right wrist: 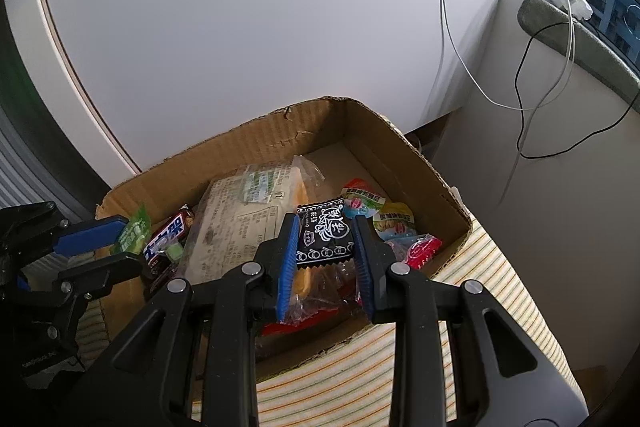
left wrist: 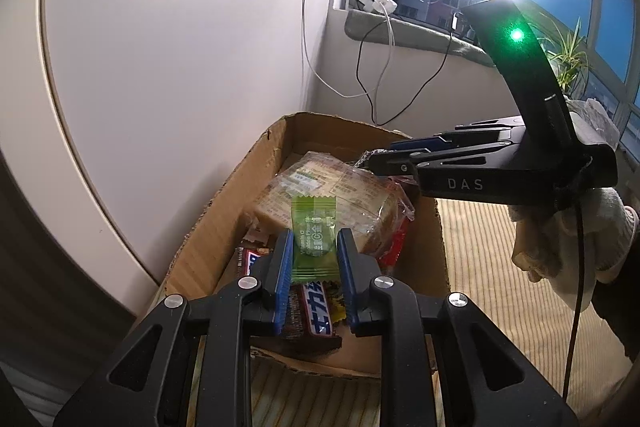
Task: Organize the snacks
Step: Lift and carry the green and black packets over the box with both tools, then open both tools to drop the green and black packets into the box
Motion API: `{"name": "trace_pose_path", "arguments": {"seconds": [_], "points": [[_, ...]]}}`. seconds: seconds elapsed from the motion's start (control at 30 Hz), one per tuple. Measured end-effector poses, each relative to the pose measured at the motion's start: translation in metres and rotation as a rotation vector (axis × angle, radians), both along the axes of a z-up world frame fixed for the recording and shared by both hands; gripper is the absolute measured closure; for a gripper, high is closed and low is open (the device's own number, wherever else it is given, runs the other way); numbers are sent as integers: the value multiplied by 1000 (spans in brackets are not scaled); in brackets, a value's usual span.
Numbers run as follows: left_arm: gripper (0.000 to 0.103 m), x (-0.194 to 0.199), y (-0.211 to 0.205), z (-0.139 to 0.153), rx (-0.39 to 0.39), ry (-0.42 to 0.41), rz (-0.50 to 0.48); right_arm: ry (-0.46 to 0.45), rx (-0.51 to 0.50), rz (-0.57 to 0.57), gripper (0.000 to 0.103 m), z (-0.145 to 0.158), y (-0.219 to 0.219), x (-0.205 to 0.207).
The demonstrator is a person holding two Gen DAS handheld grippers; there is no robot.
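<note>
In the left wrist view, the left gripper (left wrist: 313,259) is pinching a green candy packet (left wrist: 314,239) between its blue pads, and the packet is standing upright above the cardboard box (left wrist: 224,195). Inside the box, a large clear-wrapped bread pack (left wrist: 344,195) is lying just behind the packet, and a chocolate bar (left wrist: 316,311) is lying below the fingers at 6 o'clock. At 3 o'clock the right gripper (left wrist: 366,163) is reaching in over the far part of the box, and a white gloved hand (left wrist: 576,239) is holding it.

In the right wrist view, the right gripper (right wrist: 326,247) is pinching a black candy packet (right wrist: 325,237) above the box (right wrist: 400,155). The bread pack (right wrist: 236,223) is lying at 10 o'clock from it, and small jelly cups (right wrist: 394,221) and a red packet (right wrist: 422,249) are lying at 3 o'clock. At 9 o'clock the left gripper (right wrist: 128,239) is holding the green packet (right wrist: 134,231) over the box's left wall. The box is sitting on a striped cloth (right wrist: 460,307).
</note>
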State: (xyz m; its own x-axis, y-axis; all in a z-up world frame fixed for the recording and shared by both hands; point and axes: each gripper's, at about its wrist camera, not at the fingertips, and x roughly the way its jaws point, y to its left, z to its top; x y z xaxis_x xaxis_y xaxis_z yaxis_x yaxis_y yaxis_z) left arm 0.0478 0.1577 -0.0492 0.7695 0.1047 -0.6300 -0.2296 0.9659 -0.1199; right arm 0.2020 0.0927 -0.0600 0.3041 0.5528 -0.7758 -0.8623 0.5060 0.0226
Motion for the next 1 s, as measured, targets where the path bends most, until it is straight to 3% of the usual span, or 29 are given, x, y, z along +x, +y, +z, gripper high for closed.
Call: {"name": "trace_pose_path", "arguments": {"seconds": [0.67,0.73,0.87,1.0], "points": [[81,2,1,2,7,3,11,-9,-3,12,74,3,-5,-1],[74,2,0,2,11,1,9,-14,-7,10,74,3,-6,-1],[64,2,1,4,12,-2,14,-28,3,6,51,6,-8,-4],[53,1,1,6,12,-7,20,-46,13,3,38,11,-10,-8]]}}
